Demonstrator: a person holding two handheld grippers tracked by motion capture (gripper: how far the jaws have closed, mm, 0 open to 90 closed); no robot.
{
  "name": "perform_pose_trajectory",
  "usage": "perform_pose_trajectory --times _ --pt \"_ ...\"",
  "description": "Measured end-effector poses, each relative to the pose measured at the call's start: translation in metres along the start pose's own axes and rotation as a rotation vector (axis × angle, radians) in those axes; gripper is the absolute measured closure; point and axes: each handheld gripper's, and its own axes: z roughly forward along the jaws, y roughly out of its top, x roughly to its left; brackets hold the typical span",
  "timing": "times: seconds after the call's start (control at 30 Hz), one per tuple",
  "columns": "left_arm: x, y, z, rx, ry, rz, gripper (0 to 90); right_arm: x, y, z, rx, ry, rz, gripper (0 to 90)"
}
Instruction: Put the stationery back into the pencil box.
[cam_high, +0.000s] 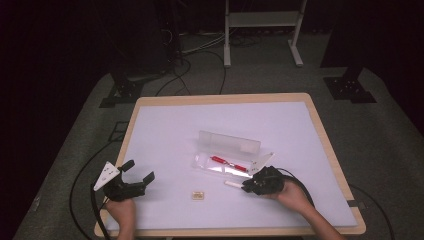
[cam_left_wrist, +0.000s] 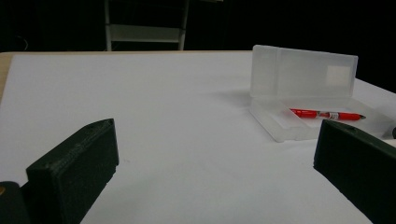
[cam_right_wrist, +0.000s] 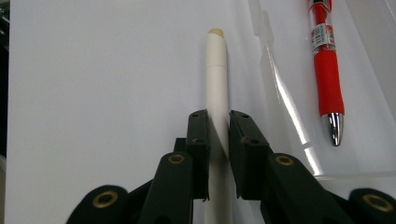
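A white pen (cam_right_wrist: 216, 70) with a tan tip lies on the white table top, just in front of a clear plastic case (cam_high: 205, 164). My right gripper (cam_right_wrist: 218, 122) is shut on the white pen's barrel, one pad on each side; from above that gripper (cam_high: 246, 186) points left with the white pen (cam_high: 232, 184) sticking out of it. In the case lies a red pen (cam_high: 227, 163), its silver tip near my right jaw (cam_right_wrist: 327, 70). The case lid (cam_high: 229, 142) stands upright. My left gripper (cam_high: 139, 170) rests open at the near left with nothing between its fingers (cam_left_wrist: 217, 140).
A small beige eraser (cam_high: 198, 195) lies between the two grippers near the front. The left gripper view shows the case (cam_left_wrist: 275, 122) and red pen (cam_left_wrist: 322, 113) to the right. The wooden table edge (cam_high: 225, 231) runs close behind both hands. Cables trail off both grippers.
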Motion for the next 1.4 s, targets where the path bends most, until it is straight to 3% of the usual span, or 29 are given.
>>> perform_pose_trajectory --times 0.47,1.1,1.4 --pt "0.000 0.000 0.000 0.001 0.001 -0.001 0.0 -0.001 0.008 -0.014 -0.034 -0.002 -0.024 78.0" --pt "0.000 0.000 0.001 -0.001 0.002 0.000 0.0 -0.011 0.041 -0.032 -0.060 -0.023 -0.047 78.0" --pt "0.000 0.000 0.000 -0.001 0.001 -0.001 0.0 -0.014 0.060 -0.032 -0.046 -0.030 -0.063 78.0"
